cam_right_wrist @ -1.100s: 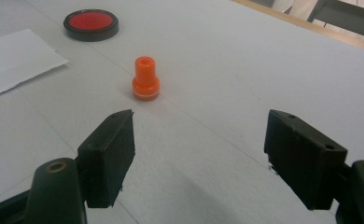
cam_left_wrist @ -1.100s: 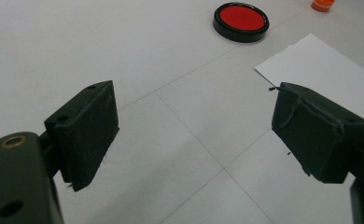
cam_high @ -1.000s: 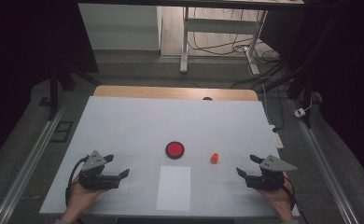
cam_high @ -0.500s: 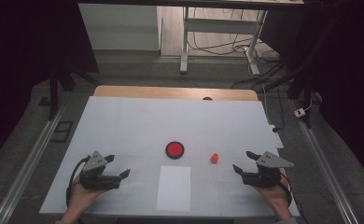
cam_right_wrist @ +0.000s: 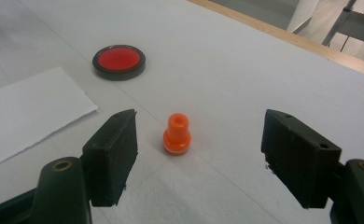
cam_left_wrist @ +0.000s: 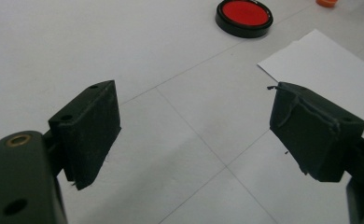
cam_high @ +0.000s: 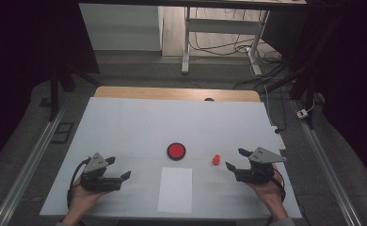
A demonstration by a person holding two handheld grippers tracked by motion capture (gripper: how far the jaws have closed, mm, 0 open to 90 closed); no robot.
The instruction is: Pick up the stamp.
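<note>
R gripper [cam_high: 234, 159] jaws wide open, empty, near orange stamp [cam_right_wrist: 177, 134], L gripper [cam_high: 119, 168] jaws wide open, empty, beside white paper sheet [cam_high: 175, 189], red ink pad [cam_high: 176, 150] behind.

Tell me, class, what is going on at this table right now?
A person holds a two-jaw gripper in each hand over a white table. The right gripper is open and points at a small orange stamp-like piece, which stands upright between and just beyond its jaws, untouched. The left gripper is open too, holding nothing. A round red pad in a black case and a white sheet of paper lie between them.
</note>
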